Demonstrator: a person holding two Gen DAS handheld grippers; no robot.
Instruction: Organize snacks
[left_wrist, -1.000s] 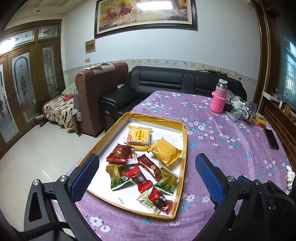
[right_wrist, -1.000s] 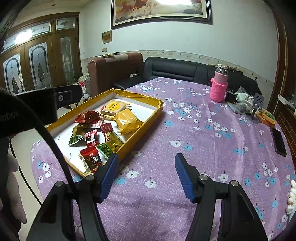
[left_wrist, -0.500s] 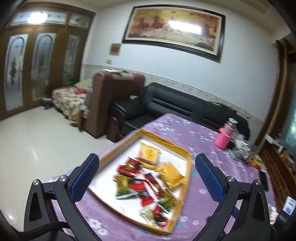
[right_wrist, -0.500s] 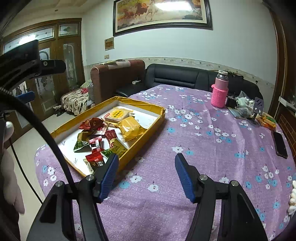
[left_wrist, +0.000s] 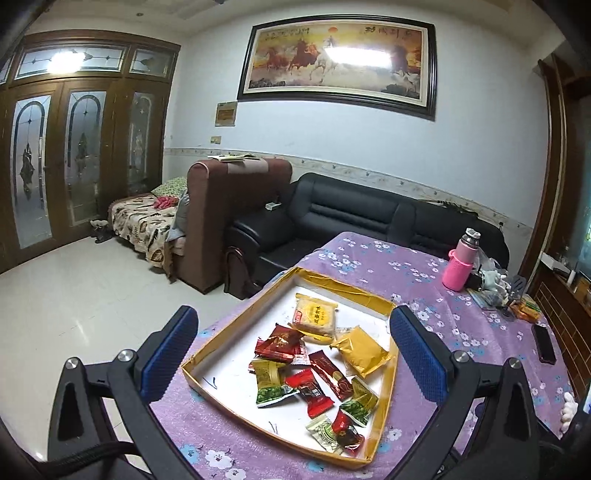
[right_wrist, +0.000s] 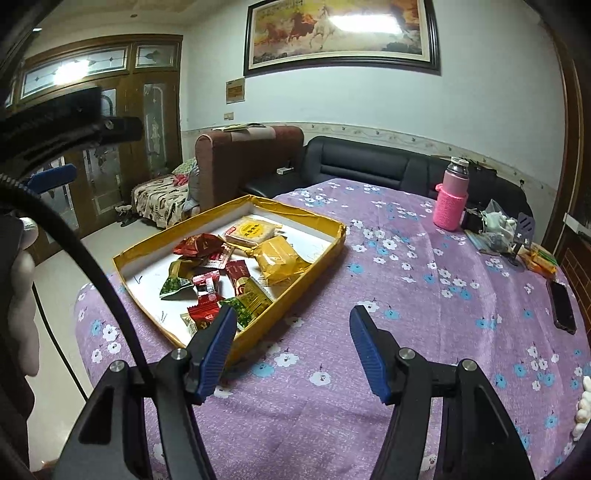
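A shallow yellow-rimmed tray (left_wrist: 236, 325) (right_wrist: 317, 266) with a white floor sits on the purple flowered tablecloth. Several wrapped snacks lie in it: a pale cake pack (left_wrist: 314, 316) (right_wrist: 250, 230), a yellow pack (left_wrist: 364, 350) (right_wrist: 280, 258), red packs (left_wrist: 279, 343) (right_wrist: 197, 244) and green-gold packs (left_wrist: 271, 384) (right_wrist: 177, 280). My left gripper (left_wrist: 291, 354) is open and empty, held high above the tray. My right gripper (right_wrist: 293, 339) is open and empty, above the cloth just right of the tray's near corner.
A pink bottle (left_wrist: 461, 264) (right_wrist: 452, 199) stands at the table's far right, with clutter (right_wrist: 495, 229) beside it. A black phone (left_wrist: 543, 343) (right_wrist: 563, 306) lies near the right edge. A black sofa (left_wrist: 351, 221) and brown armchair (left_wrist: 221, 221) stand behind the table.
My left gripper has risen and pulled back from the tray, then come a little closer; the tray looks smaller than a second ago. My right gripper has risen slightly. Both stay open.
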